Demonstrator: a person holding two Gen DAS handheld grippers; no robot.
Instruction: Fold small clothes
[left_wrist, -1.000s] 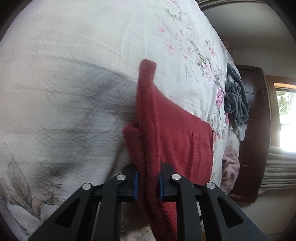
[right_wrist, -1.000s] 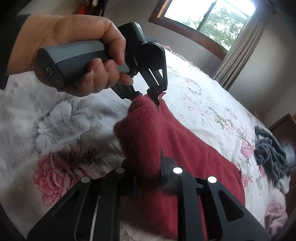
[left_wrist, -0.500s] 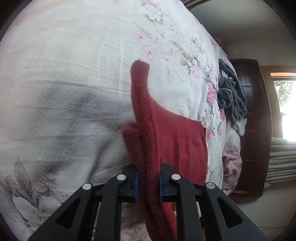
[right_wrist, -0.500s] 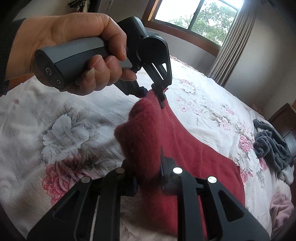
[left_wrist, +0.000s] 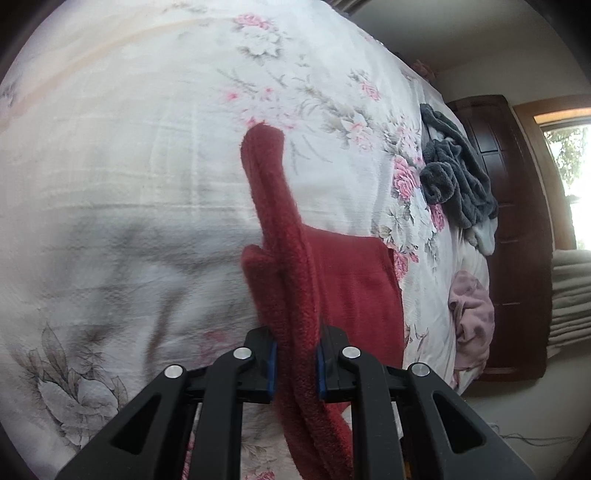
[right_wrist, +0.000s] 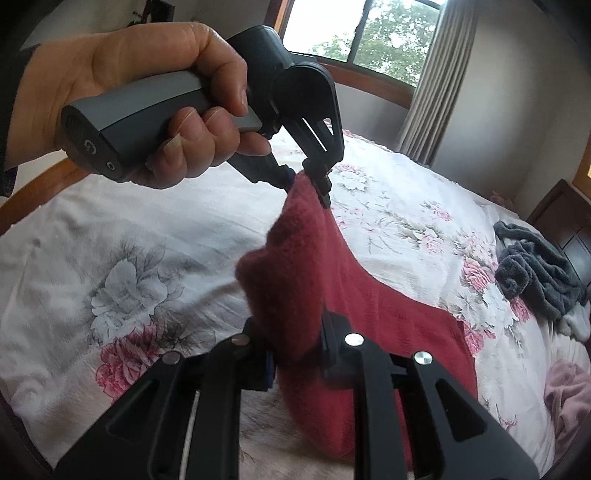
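So, going left to right: the person's hand (right_wrist: 147, 99) is wrapped around the handle of the left gripper (right_wrist: 308, 179), which is pinched tight on one end of the red knit garment's (right_wrist: 369, 317) lifted edge. Next over, the right gripper (right_wrist: 295, 354) is clamped on the same thick edge, a bit further along. Between the two, the edge is held up off the bed (right_wrist: 110, 229), while the rest of the garment lies flat on the floral bedspread, trailing off to the right. Well apart on the far right sit a dark grey garment (right_wrist: 535, 269) and a pinkish one (right_wrist: 565, 391), both crumpled.

Handling-wise this looks like soft, fuzzy, fairly thick knit, so it'll sag between the grips and won't hold a crease on its own. Light, not slippery. I'd say gripping the doubled edge near the corners, like now, is the right spot; pinching a single layer would probably just stretch it.
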